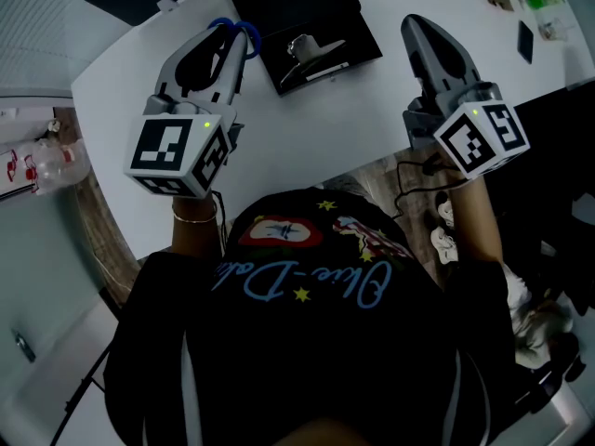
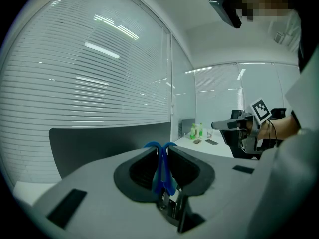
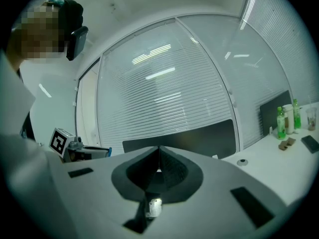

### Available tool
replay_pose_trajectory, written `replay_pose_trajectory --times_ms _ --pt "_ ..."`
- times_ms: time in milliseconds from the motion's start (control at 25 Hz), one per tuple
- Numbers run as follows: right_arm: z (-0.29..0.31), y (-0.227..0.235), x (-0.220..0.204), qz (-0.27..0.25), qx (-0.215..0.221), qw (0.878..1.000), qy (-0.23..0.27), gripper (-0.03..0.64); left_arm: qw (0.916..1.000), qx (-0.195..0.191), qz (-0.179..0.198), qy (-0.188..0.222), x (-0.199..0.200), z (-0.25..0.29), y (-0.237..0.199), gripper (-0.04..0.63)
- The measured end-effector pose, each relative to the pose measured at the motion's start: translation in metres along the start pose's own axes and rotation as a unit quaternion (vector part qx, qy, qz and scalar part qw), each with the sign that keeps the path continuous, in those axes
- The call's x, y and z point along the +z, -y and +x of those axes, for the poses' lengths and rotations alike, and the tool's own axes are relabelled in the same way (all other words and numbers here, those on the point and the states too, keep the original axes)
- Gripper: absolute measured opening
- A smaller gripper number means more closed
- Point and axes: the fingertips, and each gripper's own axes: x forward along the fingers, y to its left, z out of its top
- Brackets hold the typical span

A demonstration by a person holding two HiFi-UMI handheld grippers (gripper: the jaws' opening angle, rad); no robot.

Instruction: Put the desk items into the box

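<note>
Left fingers [image 2: 141,172] clamp blue loops [image 2: 161,168], rest hidden.

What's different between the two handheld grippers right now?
The left gripper clamps a blue looped item in its jaws; the right gripper holds nothing. The left jaws stand slightly apart around the item; the right jaws meet. The left gripper's tip sits beside the black box; the right is further from it. Both are grey and carry a marker cube.
</note>
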Motion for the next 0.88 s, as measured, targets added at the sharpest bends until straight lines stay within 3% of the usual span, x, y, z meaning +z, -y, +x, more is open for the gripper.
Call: replay_pose_trajectory --times_ms 400,880 --pt "-0.01 0.003 -0.003 0.003 -0.013 1.0 0.003 0.011 0.9999 -0.011 -0.001 0.006 0.002 0.004 0.006 0.075" --pt "-0.015 0.008 0.006 -0.006 0.022 1.0 0.011 0.011 0.9997 0.018 0.013 0.008 0.002 -0.001 0.024 0.075"
